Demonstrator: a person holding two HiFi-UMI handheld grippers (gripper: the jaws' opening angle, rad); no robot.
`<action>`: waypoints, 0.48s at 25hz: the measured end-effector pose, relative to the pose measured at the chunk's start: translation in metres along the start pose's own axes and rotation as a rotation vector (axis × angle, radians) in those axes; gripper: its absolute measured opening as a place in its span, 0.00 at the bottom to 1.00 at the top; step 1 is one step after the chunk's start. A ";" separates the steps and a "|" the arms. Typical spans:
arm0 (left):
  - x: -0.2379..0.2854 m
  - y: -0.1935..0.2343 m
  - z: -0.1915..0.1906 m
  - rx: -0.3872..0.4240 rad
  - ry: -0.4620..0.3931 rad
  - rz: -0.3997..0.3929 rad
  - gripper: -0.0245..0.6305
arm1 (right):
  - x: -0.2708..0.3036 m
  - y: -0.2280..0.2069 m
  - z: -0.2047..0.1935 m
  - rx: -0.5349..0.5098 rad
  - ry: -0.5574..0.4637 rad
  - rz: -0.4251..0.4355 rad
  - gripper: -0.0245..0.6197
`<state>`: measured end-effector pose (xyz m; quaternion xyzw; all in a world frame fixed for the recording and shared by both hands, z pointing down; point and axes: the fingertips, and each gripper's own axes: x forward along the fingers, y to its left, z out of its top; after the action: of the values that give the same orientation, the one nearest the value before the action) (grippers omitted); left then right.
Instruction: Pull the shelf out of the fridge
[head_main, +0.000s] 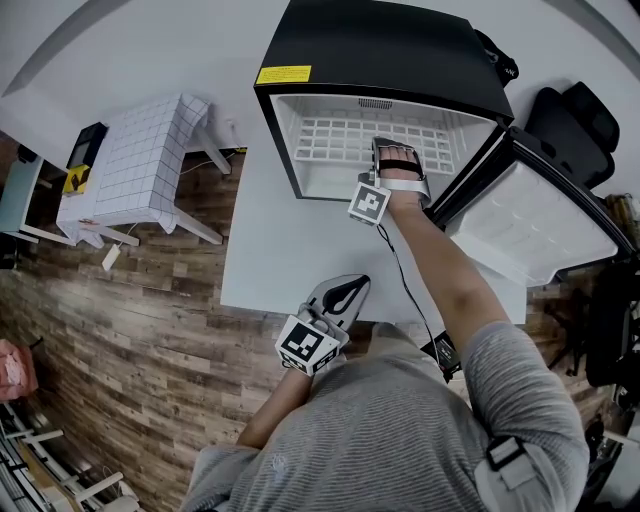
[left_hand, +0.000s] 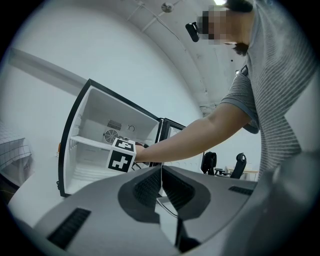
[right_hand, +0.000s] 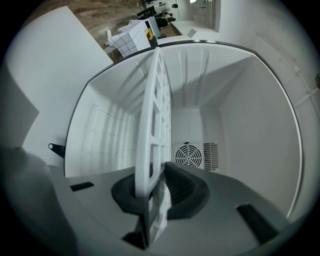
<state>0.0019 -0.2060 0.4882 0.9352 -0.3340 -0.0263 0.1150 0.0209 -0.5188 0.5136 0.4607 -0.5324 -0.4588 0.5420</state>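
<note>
**Shelf gripped at front edge, not yet out of the fridge**

1. Position. The shelf (head_main: 335, 135) sits inside the fridge (head_main: 380, 60), seated across the cabinet about halfway up. The fridge stands on the white worktop (head_main: 265, 250) with its door (head_main: 540, 220) swung wide to my right, which leaves the way out clear.

2. Right gripper (right_hand: 152, 192). My fingers (right_hand: 187, 187) are closed on the shelf's front edge, towards its right side. The white grid runs between the pads and on into the cabinet. I hold the gripper rolled on its side so that the fingers close on the grid's top and underside, across its thin dimension. This is the only bite a flat grid allows.

3. Left gripper (left_hand: 161, 182). The fingers are pressed together with nothing between them. It hangs back over the worktop near my body, out of the shelf's path.

4. Orientation. The shelf lies level. Its long axis runs from side wall to side wall, and its front edge faces me. In my judgement it should be drawn straight towards me, square to that axis, or it may jam in its side rails.
</note>
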 end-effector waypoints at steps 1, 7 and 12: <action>0.000 -0.001 0.000 0.001 0.001 -0.001 0.06 | -0.001 0.000 -0.002 -0.013 0.014 0.004 0.11; -0.002 -0.006 -0.003 0.004 0.004 -0.006 0.06 | -0.015 0.000 0.013 0.121 -0.056 0.036 0.11; -0.004 -0.013 -0.004 0.009 0.006 -0.014 0.06 | -0.022 0.001 0.015 0.134 -0.066 0.038 0.11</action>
<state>0.0076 -0.1928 0.4889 0.9381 -0.3271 -0.0227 0.1116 0.0059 -0.4971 0.5114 0.4705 -0.5881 -0.4268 0.5007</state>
